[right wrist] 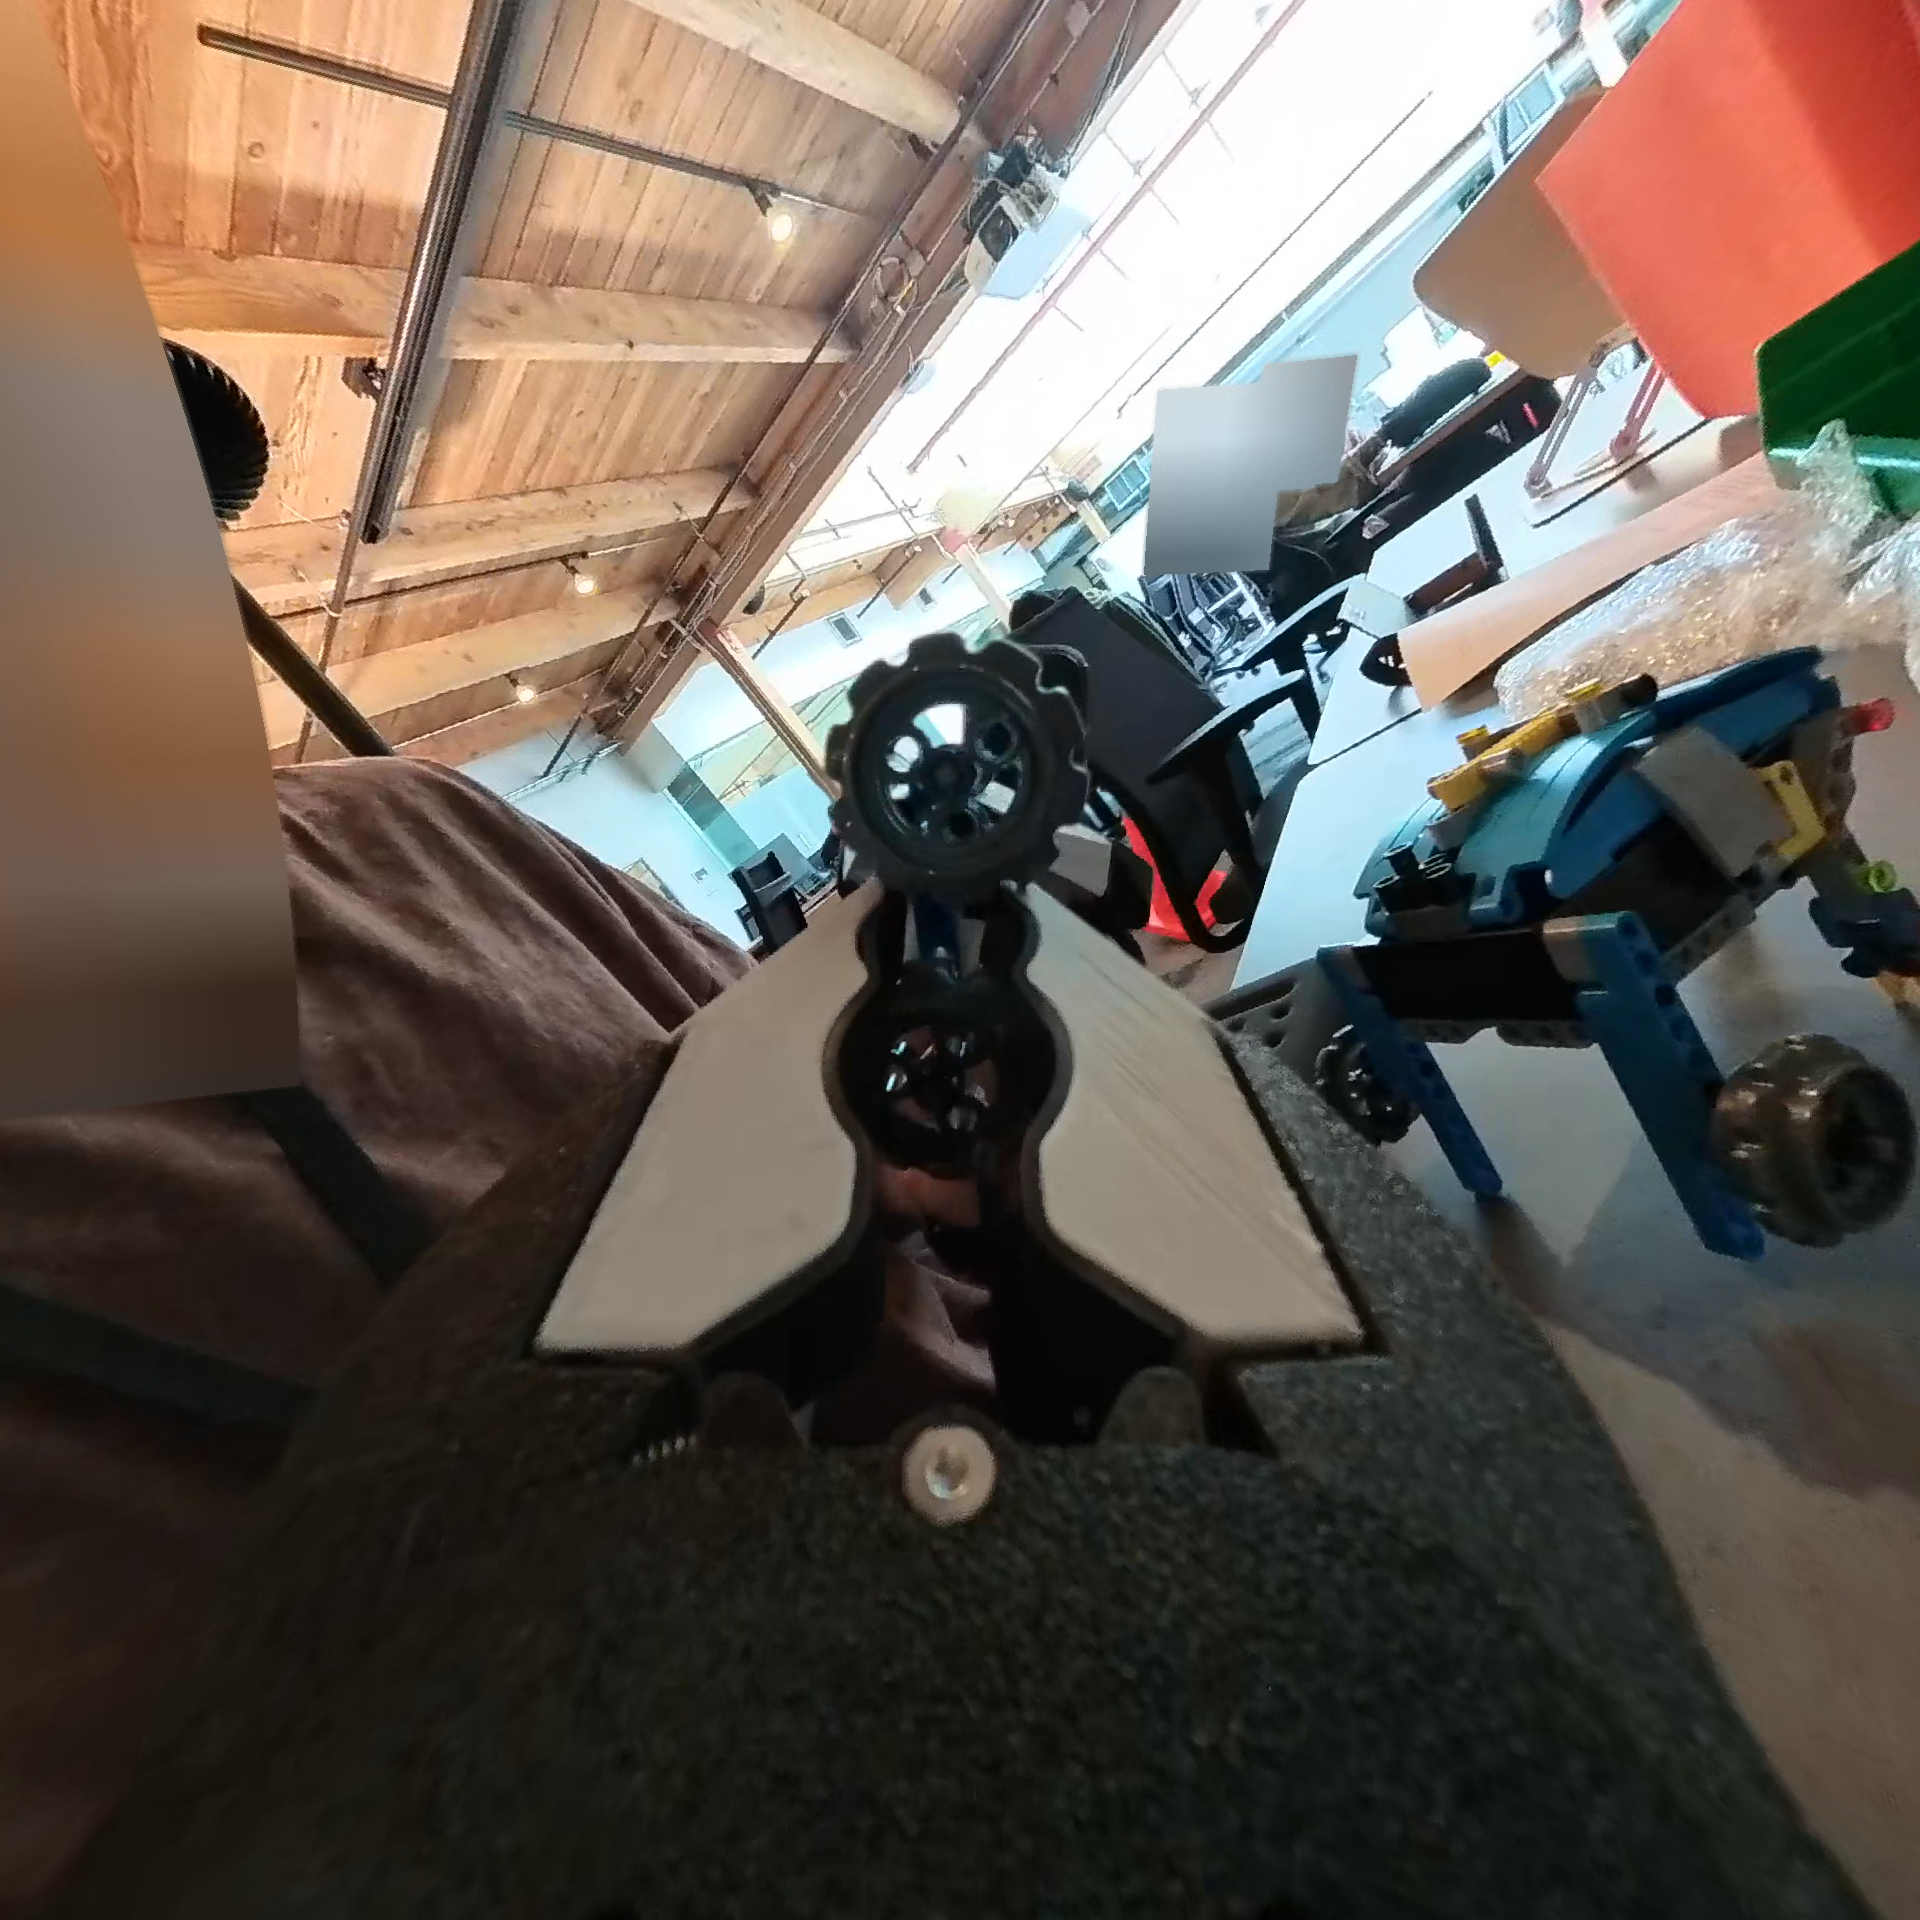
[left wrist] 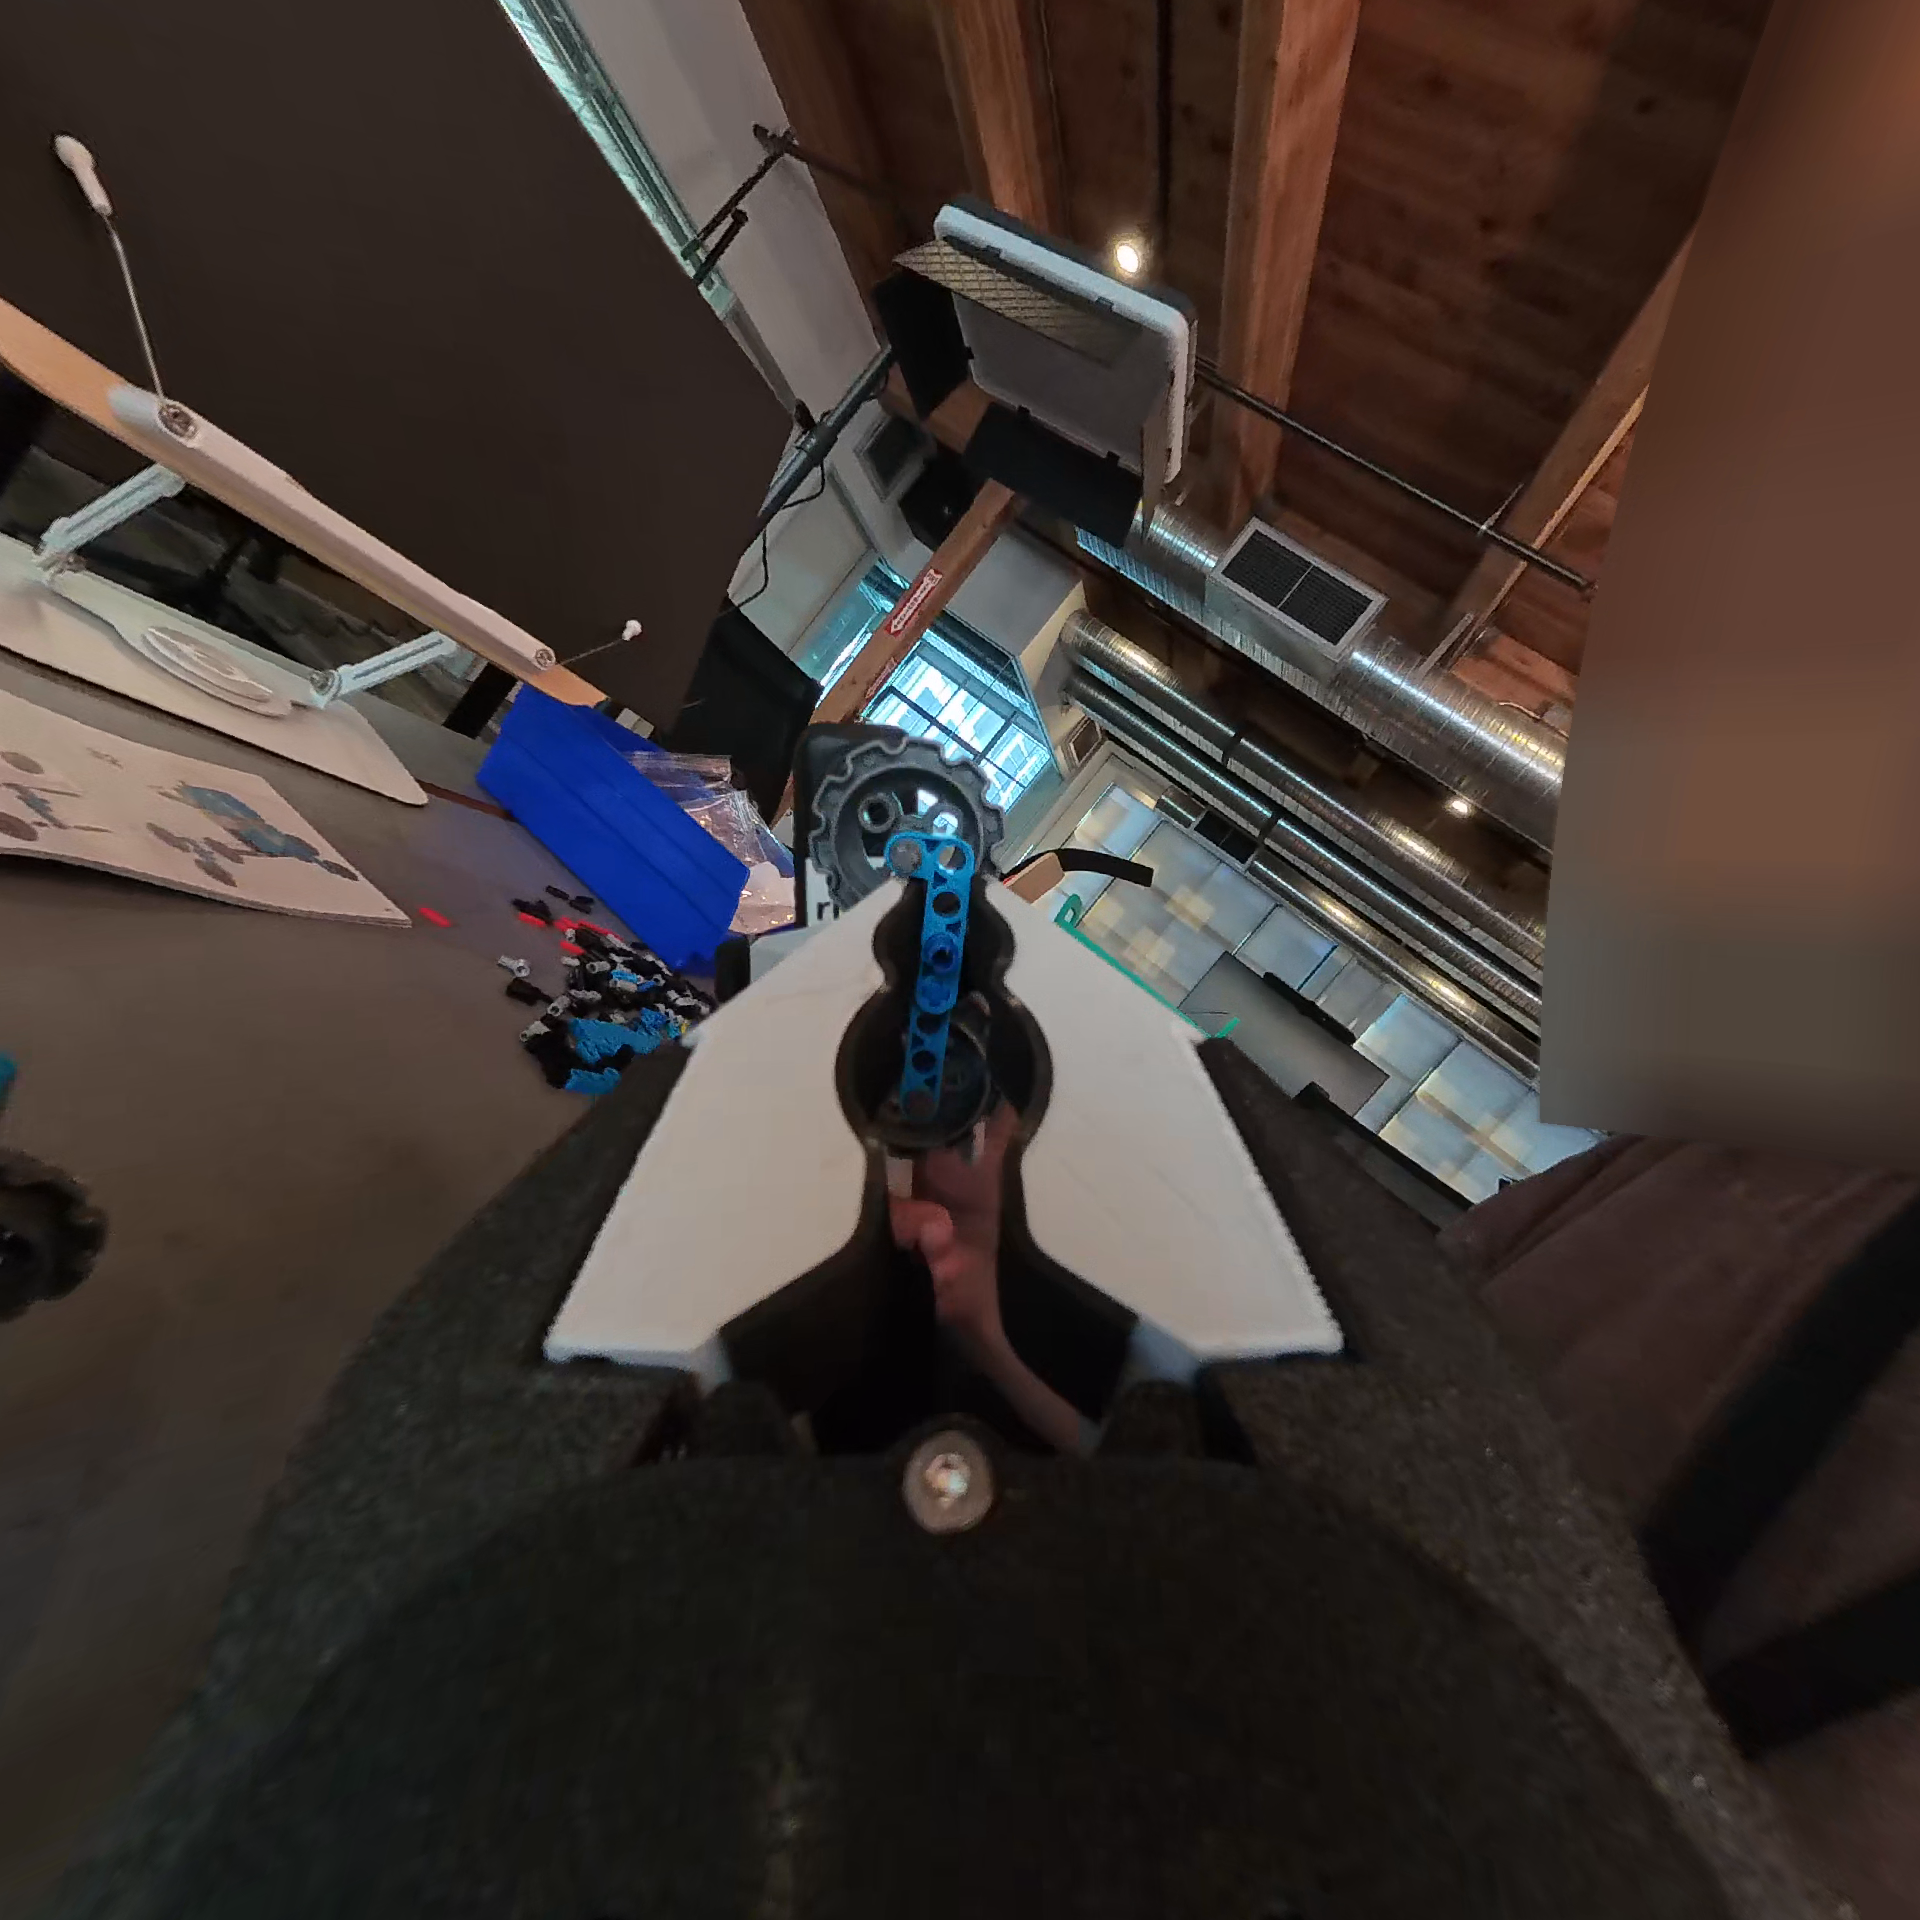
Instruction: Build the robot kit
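Table (left wrist: 260, 1091): dark grey top, seen low and tilted in both wrist views.
Toy vehicle (right wrist: 1621, 894): partly built, blue with yellow and grey bricks, stands on the table to the right of the right gripper; one grey-tyred wheel (right wrist: 1813, 1153) on its near blue leg.
Blue bin (left wrist: 613, 831): lies tipped on the table beyond the left gripper, clear plastic bags against it.
Booklet (left wrist: 177, 821): open, flat on the table, left of the bin.
Loose parts (left wrist: 613, 997): small heap of black, blue and red pieces, just in front of the bin.
Left gripper (left wrist: 940, 925): white fingers clenched on a blue beam (left wrist: 935, 966) with holes; the beam runs up between them and out past the tips.
Wheel pair (right wrist: 945, 769): two black wheels joined by that beam, held off the table between both grippers.
Right gripper (right wrist: 945, 925): fingers clamped about the same assembly, lower wheel (right wrist: 930, 1070) lodged in the round notch, upper one beyond the tips.
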`<state>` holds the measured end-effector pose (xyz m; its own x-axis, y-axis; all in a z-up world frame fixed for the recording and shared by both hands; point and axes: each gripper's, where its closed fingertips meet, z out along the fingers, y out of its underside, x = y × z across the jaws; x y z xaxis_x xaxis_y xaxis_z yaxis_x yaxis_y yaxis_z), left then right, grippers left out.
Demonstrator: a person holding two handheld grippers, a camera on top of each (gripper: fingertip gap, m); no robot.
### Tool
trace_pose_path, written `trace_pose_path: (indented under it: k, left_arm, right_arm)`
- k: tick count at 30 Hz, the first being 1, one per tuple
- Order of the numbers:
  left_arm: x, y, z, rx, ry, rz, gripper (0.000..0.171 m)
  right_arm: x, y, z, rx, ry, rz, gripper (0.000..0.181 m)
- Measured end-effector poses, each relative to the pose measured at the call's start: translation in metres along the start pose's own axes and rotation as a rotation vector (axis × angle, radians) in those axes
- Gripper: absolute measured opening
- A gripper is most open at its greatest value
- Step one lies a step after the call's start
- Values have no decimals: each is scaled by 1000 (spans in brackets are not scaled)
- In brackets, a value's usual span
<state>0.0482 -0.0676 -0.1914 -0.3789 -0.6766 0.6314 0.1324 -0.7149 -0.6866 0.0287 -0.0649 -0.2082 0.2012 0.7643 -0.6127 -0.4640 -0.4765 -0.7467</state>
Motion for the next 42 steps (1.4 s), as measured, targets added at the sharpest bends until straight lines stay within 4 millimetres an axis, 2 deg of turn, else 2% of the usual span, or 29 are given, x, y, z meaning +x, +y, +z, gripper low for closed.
trace_pose_path:
  k: [3, 7, 9, 11, 13, 16, 19, 22, 24, 25, 27, 29, 31, 33, 36, 42]
  left_arm:
    - [-4, 2, -2, -9, -1, -16, 8]
    - [-14, 9, -8, -114, -22, -41, 8]
    - [-20, 3, -16, -127, -57, 4, 13]
    - [-27, -5, -25, -144, -104, 44, 25]
    - [-34, -14, -36, -171, -160, 105, 26]
    - [-50, -35, -63, -211, -320, 323, 26]
    - [-81, -66, -103, -232, -580, 580, 26]
    - [-112, -88, -143, -254, -786, 734, 26]
    - [-122, -90, -157, -250, -817, 761, 27]
    - [-122, -87, -156, -241, -781, 738, 30]
    - [-112, -76, -145, -220, -665, 664, 52]
    - [-107, -67, -138, -228, -613, 649, 76]
    - [-110, -60, -136, -251, -624, 675, 103]
    - [-111, -59, -134, -251, -627, 711, 104]
    - [-115, -56, -130, -268, -614, 713, 101]
    - [-126, -58, -126, -254, -578, 590, 92]
  right_arm:
    - [4, 4, -1, -36, 21, 5, 15]
    - [10, 5, -11, -80, 75, -43, 12]
    - [10, 2, -21, -78, 84, -47, 8]
    - [17, 0, -30, -87, 139, -65, 8]
    - [19, -3, -35, -75, 147, -59, 8]
    - [25, -4, -41, -99, 189, -82, 9]
    - [39, -7, -48, -142, 229, -68, 8]
    - [73, 1, -53, -272, 242, 40, 10]
    - [103, 8, -54, -351, 230, 187, 10]
    - [117, 8, -51, -359, 217, 249, 9]
    - [135, -1, -40, -327, 152, 348, 9]
    - [137, -7, -26, -295, 45, 418, 9]
    - [140, 7, -17, -347, 32, 448, 10]
    - [137, 20, -13, -386, 6, 404, 10]
    - [137, 10, -12, -290, -22, 418, 9]
    - [155, -5, -24, -172, 38, 475, 10]
